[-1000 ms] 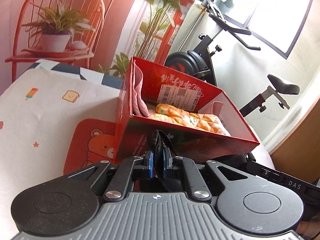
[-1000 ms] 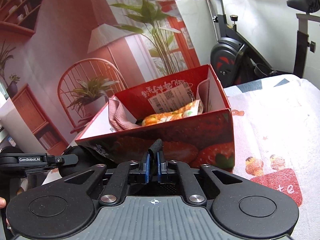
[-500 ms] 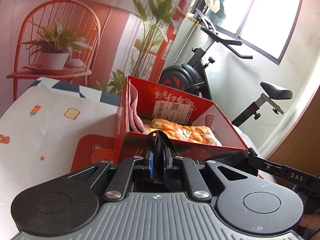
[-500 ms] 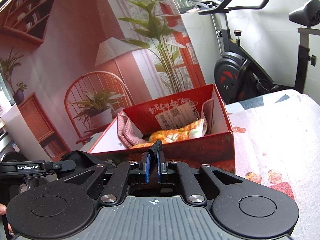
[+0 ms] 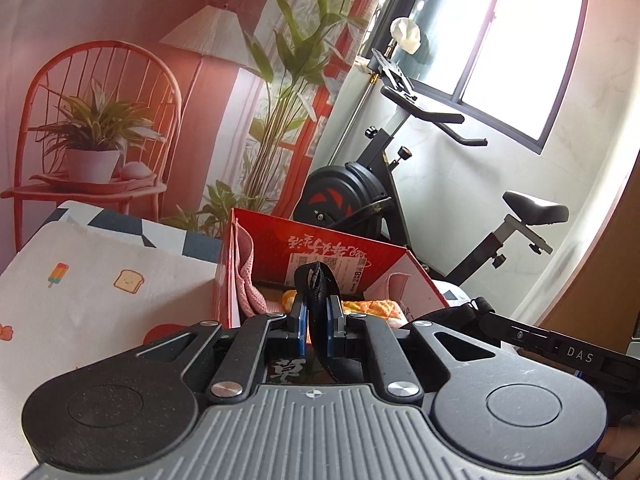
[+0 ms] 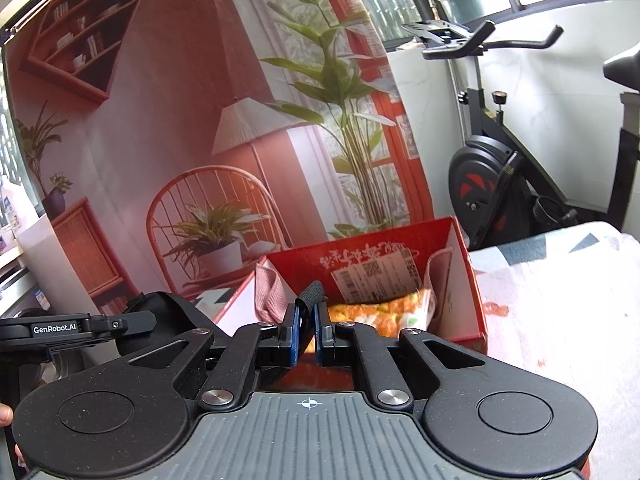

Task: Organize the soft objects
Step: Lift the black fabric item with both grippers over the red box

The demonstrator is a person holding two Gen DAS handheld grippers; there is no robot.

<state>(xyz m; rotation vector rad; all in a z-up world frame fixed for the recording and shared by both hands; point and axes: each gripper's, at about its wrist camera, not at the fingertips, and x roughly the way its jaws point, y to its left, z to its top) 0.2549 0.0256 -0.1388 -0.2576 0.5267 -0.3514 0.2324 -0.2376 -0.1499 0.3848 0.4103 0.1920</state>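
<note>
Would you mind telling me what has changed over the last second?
Both grippers rose: the red box sits lower and looks smaller in each view. The left gripper and the right gripper stay shut on black straps; nothing was released. The pink cloths and orange patterned item remain in the box.

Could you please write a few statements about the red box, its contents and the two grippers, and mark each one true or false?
1. The left gripper is shut on a black strap. True.
2. The right gripper stands wide open with nothing in it. False: its fingers pinch a black strap.
3. The red box is closed with a lid. False: it is open at the top.
4. An orange patterned cloth lies inside the box. True.
5. The exercise bike stands on the patterned tablecloth. False: it stands behind the table.
</note>
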